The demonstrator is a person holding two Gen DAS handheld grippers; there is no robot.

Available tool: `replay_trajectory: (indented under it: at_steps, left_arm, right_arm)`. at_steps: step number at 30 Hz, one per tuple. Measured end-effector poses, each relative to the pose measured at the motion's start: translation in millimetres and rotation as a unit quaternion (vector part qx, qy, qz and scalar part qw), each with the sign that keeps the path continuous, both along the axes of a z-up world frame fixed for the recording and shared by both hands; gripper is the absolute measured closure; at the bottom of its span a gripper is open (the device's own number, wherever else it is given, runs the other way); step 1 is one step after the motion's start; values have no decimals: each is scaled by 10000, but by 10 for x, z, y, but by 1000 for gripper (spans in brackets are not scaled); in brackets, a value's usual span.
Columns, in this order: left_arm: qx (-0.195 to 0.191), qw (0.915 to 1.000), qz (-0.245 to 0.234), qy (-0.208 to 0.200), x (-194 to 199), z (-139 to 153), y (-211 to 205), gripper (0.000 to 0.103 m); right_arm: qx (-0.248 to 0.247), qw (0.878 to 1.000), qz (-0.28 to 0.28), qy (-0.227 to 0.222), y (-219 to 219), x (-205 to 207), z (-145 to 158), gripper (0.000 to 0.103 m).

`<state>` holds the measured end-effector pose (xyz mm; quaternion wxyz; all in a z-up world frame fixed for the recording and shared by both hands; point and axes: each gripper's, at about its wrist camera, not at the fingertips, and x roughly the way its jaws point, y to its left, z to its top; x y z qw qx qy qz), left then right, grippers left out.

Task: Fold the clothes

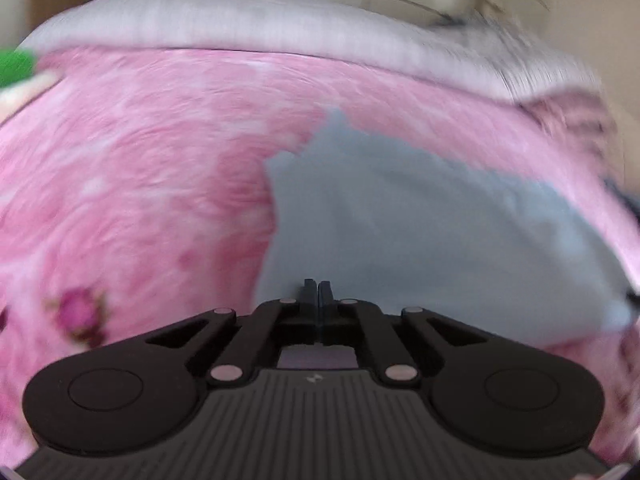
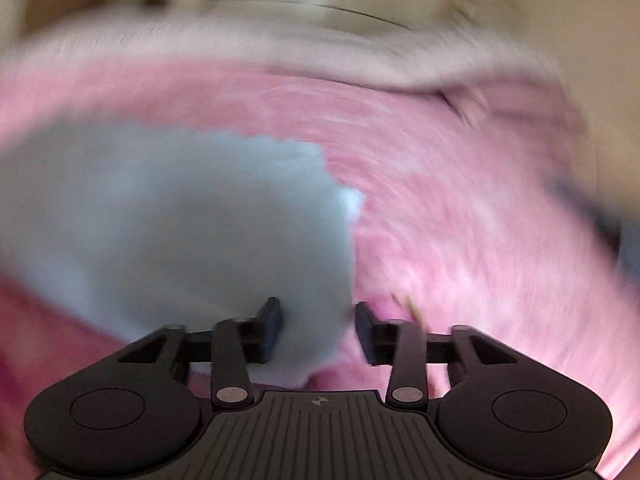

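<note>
A pale grey-blue garment (image 1: 420, 232) lies on the pink bedspread (image 1: 140, 184), spreading from the middle of the left wrist view out to the right. My left gripper (image 1: 318, 290) is shut, its fingertips pressed together at the garment's near edge, apparently pinching it. In the right wrist view the same garment (image 2: 180, 216) fills the left half. My right gripper (image 2: 318, 312) is open, and a corner of the garment sits between its fingers. Both views are heavily motion-blurred.
The pink floral bedspread (image 2: 460, 220) covers the whole surface. A pale grey-lilac pillow or folded blanket (image 1: 240, 20) runs along the far edge. Something green (image 1: 16, 66) shows at the far left. A dark object (image 2: 624, 236) sits at the right edge. Beige furniture stands behind.
</note>
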<state>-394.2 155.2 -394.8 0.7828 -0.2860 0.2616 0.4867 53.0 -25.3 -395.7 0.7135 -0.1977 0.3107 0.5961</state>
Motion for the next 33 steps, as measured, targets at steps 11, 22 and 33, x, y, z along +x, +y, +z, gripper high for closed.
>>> replay_trajectory:
  at_steps: [11,22,33]
  left_arm:
    - [-1855,9168,1669,-3118,-649,-167,-228,59]
    - [-1224,9534,1550,-2282,-389,-280,-26,90]
    - [-426,9914,1174,-392,-310,169,-275,78]
  right_arm:
    - [445,8882,-2079,4074,-521,565,-212,48]
    - [477,8843,-2794,3710,-115,707,-231,90]
    - [161,9598,-2045,1915,-211,462,226,64]
